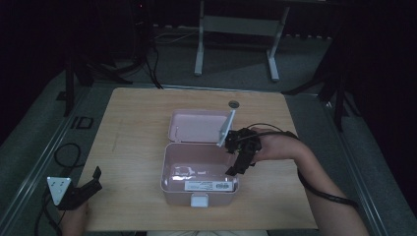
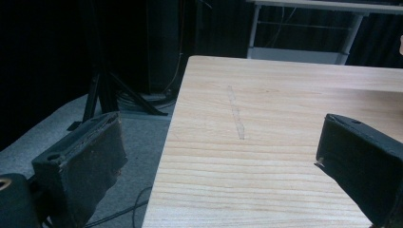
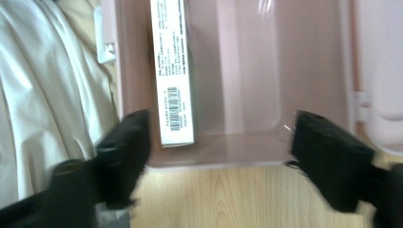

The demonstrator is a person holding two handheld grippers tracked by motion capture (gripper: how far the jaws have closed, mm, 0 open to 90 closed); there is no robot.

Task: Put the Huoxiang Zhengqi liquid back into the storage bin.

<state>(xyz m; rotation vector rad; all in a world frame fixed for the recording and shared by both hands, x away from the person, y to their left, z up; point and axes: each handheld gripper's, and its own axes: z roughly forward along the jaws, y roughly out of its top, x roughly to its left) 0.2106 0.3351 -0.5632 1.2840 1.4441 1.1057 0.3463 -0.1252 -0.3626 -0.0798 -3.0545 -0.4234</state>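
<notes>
- Right claw (image 1: 235, 160) spread wide, nothing between the jaws, poised over the right rim of the pink box (image 1: 169, 177)
- Box open mid-bench (image 1: 137, 113), lid (image 1: 196, 125) laid back
- White barcoded carton (image 3: 173, 71) lying inside along the near wall
- Left claw (image 1: 88, 184) spread, empty, at the bench's left front corner

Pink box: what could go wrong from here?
The right tool, open, hangs over the pink box beside the raised lid; swinging back could knock it. The white carton lies against one wall, so the lid may not shut if it shifts. The left tool sits at the table edge.
</notes>
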